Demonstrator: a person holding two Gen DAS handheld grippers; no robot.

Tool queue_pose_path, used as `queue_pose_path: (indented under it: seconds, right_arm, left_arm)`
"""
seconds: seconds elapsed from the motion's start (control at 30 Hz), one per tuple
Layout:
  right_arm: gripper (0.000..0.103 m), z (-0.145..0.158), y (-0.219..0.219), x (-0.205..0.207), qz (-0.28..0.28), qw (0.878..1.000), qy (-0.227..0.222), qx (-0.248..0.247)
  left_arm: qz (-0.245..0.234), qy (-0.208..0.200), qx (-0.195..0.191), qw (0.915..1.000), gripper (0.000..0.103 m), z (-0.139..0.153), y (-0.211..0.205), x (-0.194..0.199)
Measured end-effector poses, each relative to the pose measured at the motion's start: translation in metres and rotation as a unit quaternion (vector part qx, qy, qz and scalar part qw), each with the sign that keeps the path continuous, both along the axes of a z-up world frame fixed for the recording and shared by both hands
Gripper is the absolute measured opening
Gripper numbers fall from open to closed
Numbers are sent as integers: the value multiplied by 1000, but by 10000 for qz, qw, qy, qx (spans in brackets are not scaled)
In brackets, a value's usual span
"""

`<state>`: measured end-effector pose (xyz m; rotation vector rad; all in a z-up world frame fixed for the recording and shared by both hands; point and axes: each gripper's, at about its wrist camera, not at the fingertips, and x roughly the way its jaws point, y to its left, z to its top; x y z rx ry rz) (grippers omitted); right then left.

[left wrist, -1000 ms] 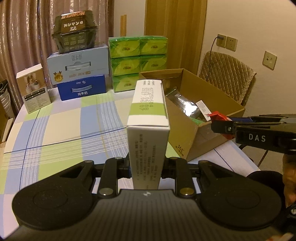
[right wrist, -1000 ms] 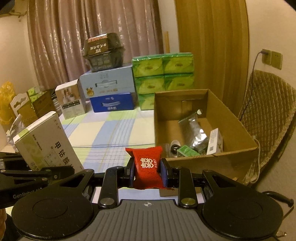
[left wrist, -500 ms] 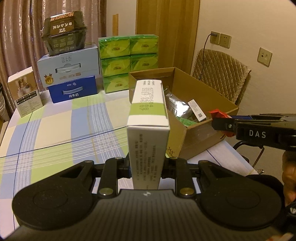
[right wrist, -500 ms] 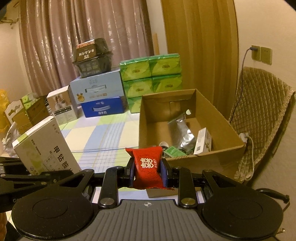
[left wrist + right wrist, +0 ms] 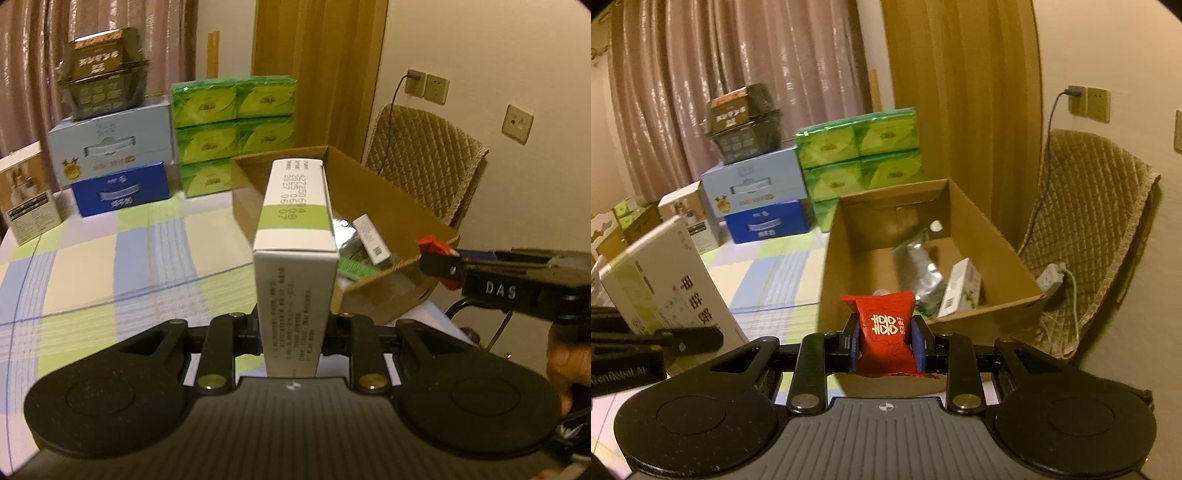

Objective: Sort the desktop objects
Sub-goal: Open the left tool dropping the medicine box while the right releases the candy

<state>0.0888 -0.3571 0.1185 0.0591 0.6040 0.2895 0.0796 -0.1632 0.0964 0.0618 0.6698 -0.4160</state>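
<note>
My left gripper [image 5: 293, 332] is shut on a white and green medicine box [image 5: 297, 258], held upright above the checked tablecloth [image 5: 110, 266]. The same box shows at the left of the right wrist view [image 5: 668, 284]. My right gripper [image 5: 886, 341] is shut on a red candy packet [image 5: 884, 332], just before the near wall of the open cardboard box [image 5: 993, 236]. In the left wrist view the right gripper [image 5: 439, 262] sits at the cardboard box's [image 5: 388, 195] near right corner. Inside lie a silver foil bag [image 5: 919, 269] and a small white box [image 5: 960, 288].
At the table's back stand green tissue packs [image 5: 236, 129], a light blue box [image 5: 114, 147] over a dark blue box [image 5: 122, 192], a dark container [image 5: 103, 88] on top, and a small white carton [image 5: 26, 199]. A quilted chair [image 5: 1089, 229] stands right of the table.
Both grippers have moved forward and right toward the cardboard box, still holding their objects. The box now looks larger and nearer in both views.
</note>
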Motion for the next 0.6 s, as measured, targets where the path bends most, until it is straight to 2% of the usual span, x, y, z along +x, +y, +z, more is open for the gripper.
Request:
queue_pose_path:
  seconds: [0.27, 0.53, 0.57, 0.6]
  right_arm:
    - [25, 13, -20, 42, -99, 9998, -139, -102]
    - [25, 9, -34, 83, -206, 9996, -136, -140]
    - [25, 7, -35, 87, -213, 9996, -123, -143]
    - [25, 6, -36, 90, -220, 9996, -100, -130]
  left_arm:
    - [-170, -88, -268, 9995, 20, 16, -38, 49]
    - [-286, 158, -447, 9985, 21, 6, -70, 100]
    - [-316, 207, -433, 9983, 25, 3, -74, 106]
    - [-332, 240, -378, 9984, 37, 2, -77, 111]
